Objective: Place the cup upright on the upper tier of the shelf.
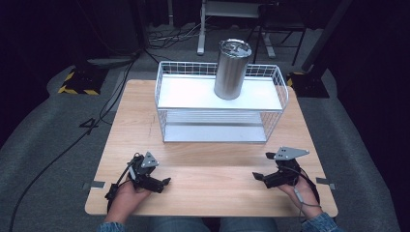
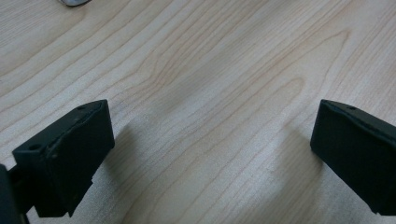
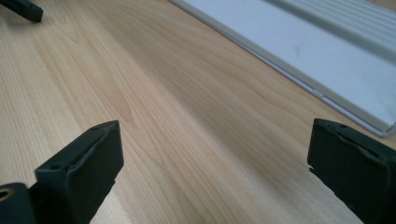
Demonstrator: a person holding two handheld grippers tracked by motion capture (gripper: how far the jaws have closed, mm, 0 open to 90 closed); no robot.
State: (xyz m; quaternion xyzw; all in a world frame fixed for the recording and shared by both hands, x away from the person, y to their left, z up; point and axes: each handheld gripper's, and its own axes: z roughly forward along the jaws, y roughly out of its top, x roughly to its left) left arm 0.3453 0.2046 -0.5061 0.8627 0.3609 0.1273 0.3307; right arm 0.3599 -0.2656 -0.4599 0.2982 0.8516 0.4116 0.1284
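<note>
A tall steel tumbler [image 1: 232,69] with a lid stands upright on the top shelf of a white wire rack [image 1: 220,108], right of the shelf's middle. My left gripper [image 1: 157,171] rests open near the table's front left, its jaws wide apart over bare wood [image 2: 212,140]. At the front right, my right gripper [image 1: 262,166] is open too, with nothing between its jaws [image 3: 215,158]. The rack's white base plate [image 3: 327,51] lies just beyond the right gripper. Both grippers sit well in front of the rack.
The wooden table [image 1: 208,188] carries the rack at its back half. The rack's lower shelf [image 1: 215,131] holds nothing. Cables and stand legs [image 1: 200,46] lie on the grey floor behind. A jaw of the left gripper [image 3: 21,9] shows far off in the right gripper view.
</note>
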